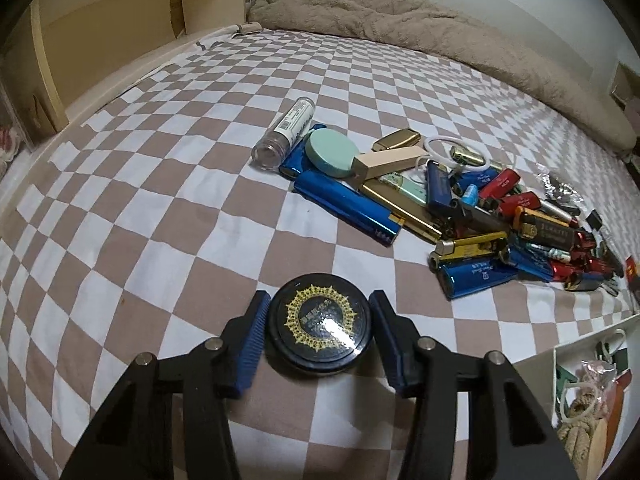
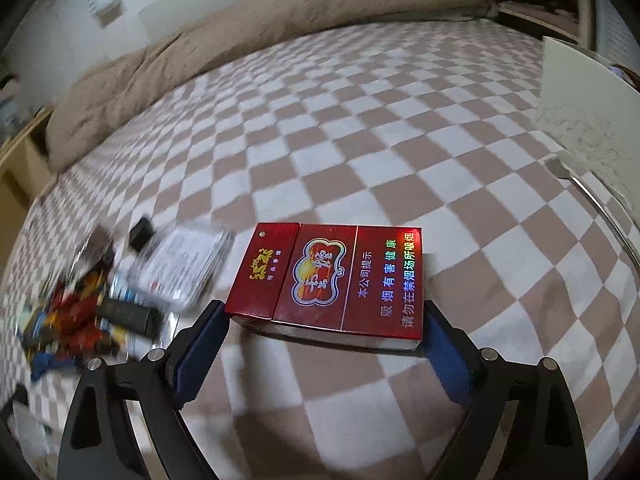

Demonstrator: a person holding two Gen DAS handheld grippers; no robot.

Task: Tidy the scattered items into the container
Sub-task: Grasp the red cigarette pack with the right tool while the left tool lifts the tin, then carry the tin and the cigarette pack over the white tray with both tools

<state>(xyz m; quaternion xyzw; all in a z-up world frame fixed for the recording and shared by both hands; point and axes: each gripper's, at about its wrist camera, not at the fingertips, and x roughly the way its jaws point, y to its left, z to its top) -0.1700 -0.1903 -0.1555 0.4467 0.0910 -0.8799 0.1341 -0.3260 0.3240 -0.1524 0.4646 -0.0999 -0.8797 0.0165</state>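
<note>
Both tongs are on the grasp step, each with one item between its pads.

Left tongs [image 1: 319, 334]: jaws straddle the round black tin [image 1: 320, 326], which lies flat on the checkered bed [image 1: 160, 208]. A sliver of bedsheet shows at each blue pad, so we read them as released, not yet pinching.

Right tongs [image 2: 326, 344]: the red cigarette pack [image 2: 326, 280] sits between the pads and appears lifted at its near edge; both pads meet its ends, so we judge it gripped.

The remaining clutter, a heap of lighters [image 1: 500, 224] with a clear tube [image 1: 286, 132] beside it, lies well apart from the tin. The white container [image 1: 592, 392] shows at the lower right of the left view, already holding some things.

Next, in our judgement: close the left jaws squarely across the tin's width, lift, then carry both items to the container. The tin's smooth rim may slip.
</note>
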